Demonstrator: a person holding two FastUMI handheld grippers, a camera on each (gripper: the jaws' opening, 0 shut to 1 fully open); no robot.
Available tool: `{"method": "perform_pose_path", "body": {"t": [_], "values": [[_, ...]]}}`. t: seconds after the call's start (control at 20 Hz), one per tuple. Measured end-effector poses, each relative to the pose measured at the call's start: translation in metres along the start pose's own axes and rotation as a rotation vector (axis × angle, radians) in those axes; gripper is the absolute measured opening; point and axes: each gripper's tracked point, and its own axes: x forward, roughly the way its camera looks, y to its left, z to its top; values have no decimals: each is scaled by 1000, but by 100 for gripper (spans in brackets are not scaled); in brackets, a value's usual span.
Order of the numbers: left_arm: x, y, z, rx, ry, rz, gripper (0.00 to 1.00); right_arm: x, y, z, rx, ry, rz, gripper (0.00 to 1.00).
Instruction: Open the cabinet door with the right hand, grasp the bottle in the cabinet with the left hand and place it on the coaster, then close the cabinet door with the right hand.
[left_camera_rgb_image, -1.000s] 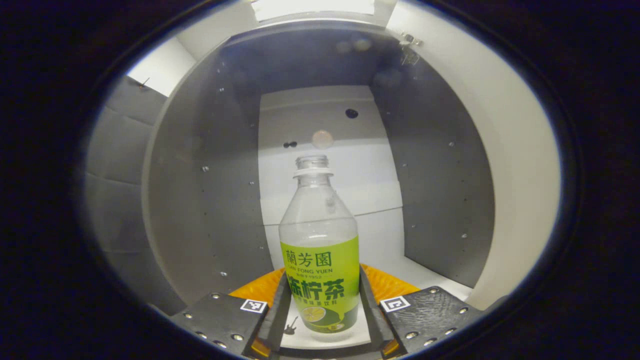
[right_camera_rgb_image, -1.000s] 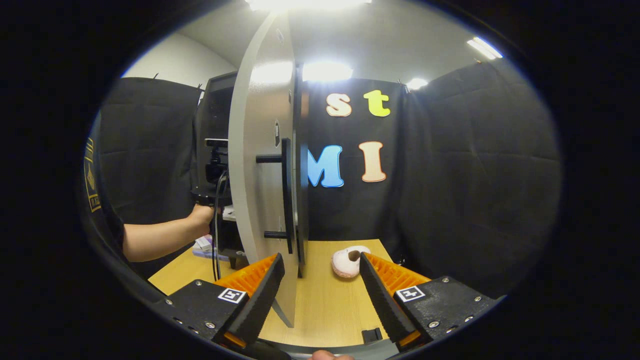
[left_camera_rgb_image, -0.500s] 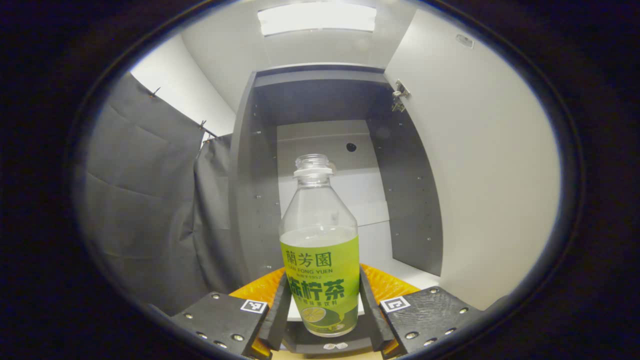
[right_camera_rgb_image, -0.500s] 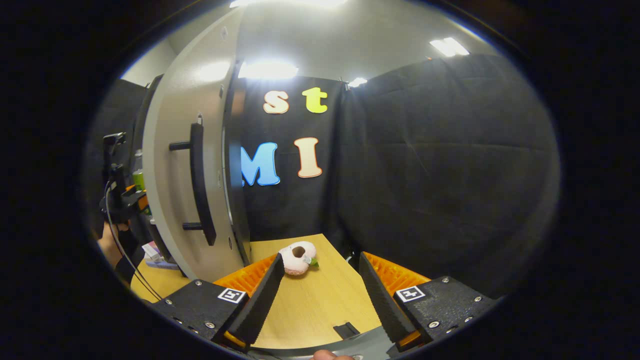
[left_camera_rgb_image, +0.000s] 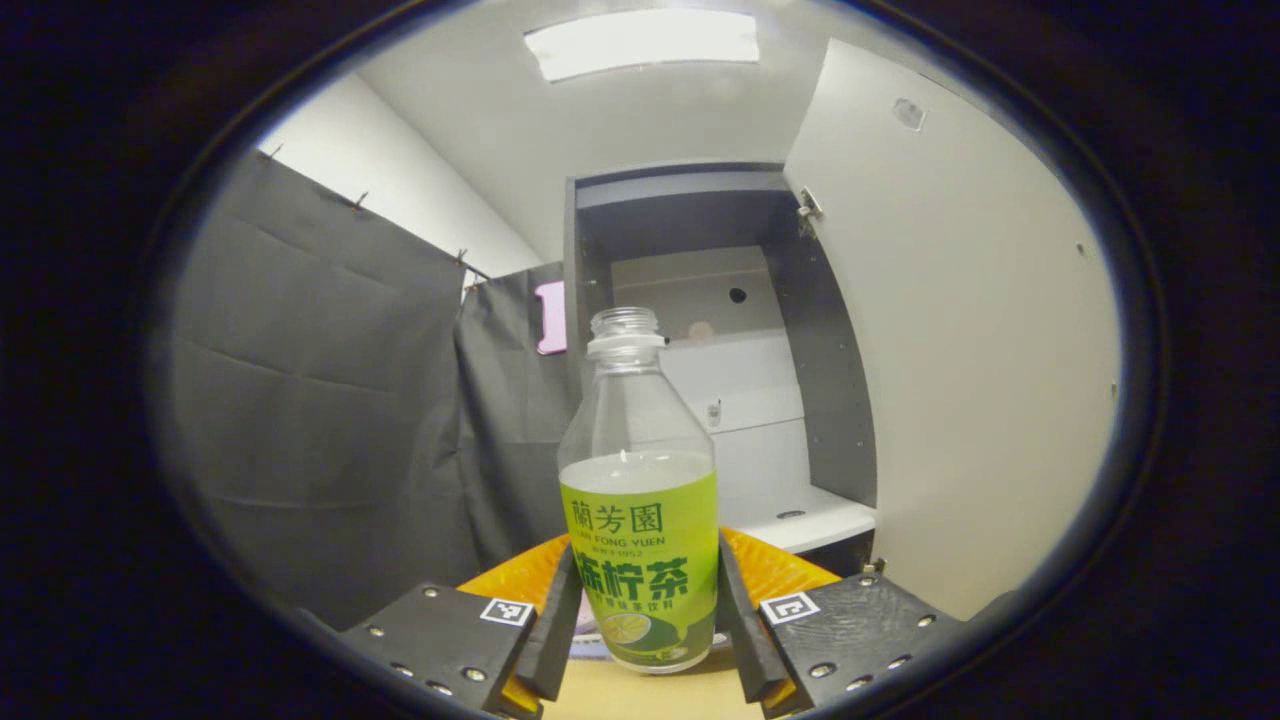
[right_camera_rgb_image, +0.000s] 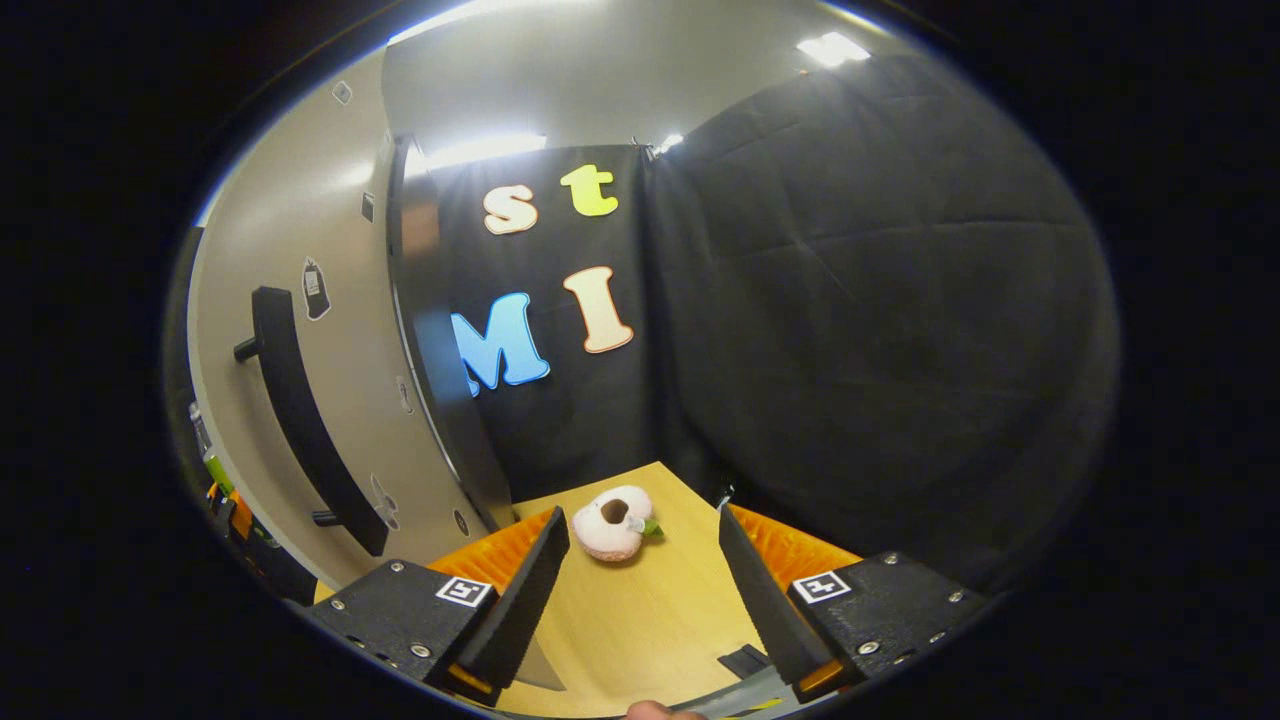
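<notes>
Bottle out of the cabinet, coaster next

The left claw (left_camera_rgb_image: 640, 640) pinches the lemon-tea bottle (left_camera_rgb_image: 640, 500) upright by its label; a second ago it stood inside the cabinet (left_camera_rgb_image: 700, 330), which now sits well behind it. The right claw (right_camera_rgb_image: 640, 580), spread and empty, has swung off the open cabinet door (right_camera_rgb_image: 300, 330) toward the table (right_camera_rgb_image: 640, 620), so closing waits until the bottle is placed.

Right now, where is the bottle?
In the left gripper view, the bottle stands upright between the left gripper fingers, outside the open cabinet behind it.
</notes>
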Motion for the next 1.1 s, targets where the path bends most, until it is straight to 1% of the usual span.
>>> {"method": "perform_pose_path", "body": {"t": [0.15, 0.2, 0.25, 0.35, 0.4, 0.45, 0.55, 0.6, 0.65, 0.8, 0.95, 1.1], "values": [[-30, -11, -4, 30, 4, 32, 72, 10, -14, -18, -5, 46, 15, 93], [-37, -12, -6, 30, 10, 43, 67, 15, -23, -23, -9, 58, 6, 93], [-48, -15, -12, 26, 14, 51, 72, 21, -32, -32, -6, 78, -1, 92], [-70, -18, -33, 33, 28, 75, 72, 32, -34, -48, 50, 125, 35, 94], [-80, -20, -45, 36, 41, 79, 72, 39, -38, -56, 64, 148, 42, 95], [-89, -21, -56, 44, 56, 85, 66, 47, -42, -64, 65, 168, 47, 95], [-103, -23, -81, 70, 72, 94, 67, 60, -48, -82, 38, 191, 48, 95], [-110, -24, -93, 90, 82, 99, 72, 63, -47, -89, 30, 194, 62, 95], [-116, -26, -106, 102, 91, 100, 67, 65, -42, -96, 33, 198, 85, 95], [-134, -33, -153, 109, 129, 102, 66, 61, -25, -124, 127, 231, 170, 95], [-144, -34, -196, 131, 127, 113, 67, 65, -26, -157, 137, 249, 206, 95], [-157, -33, -245, 112, 108, 132, 67, 67, -45, -200, 94, 291, 180, 95]]}}
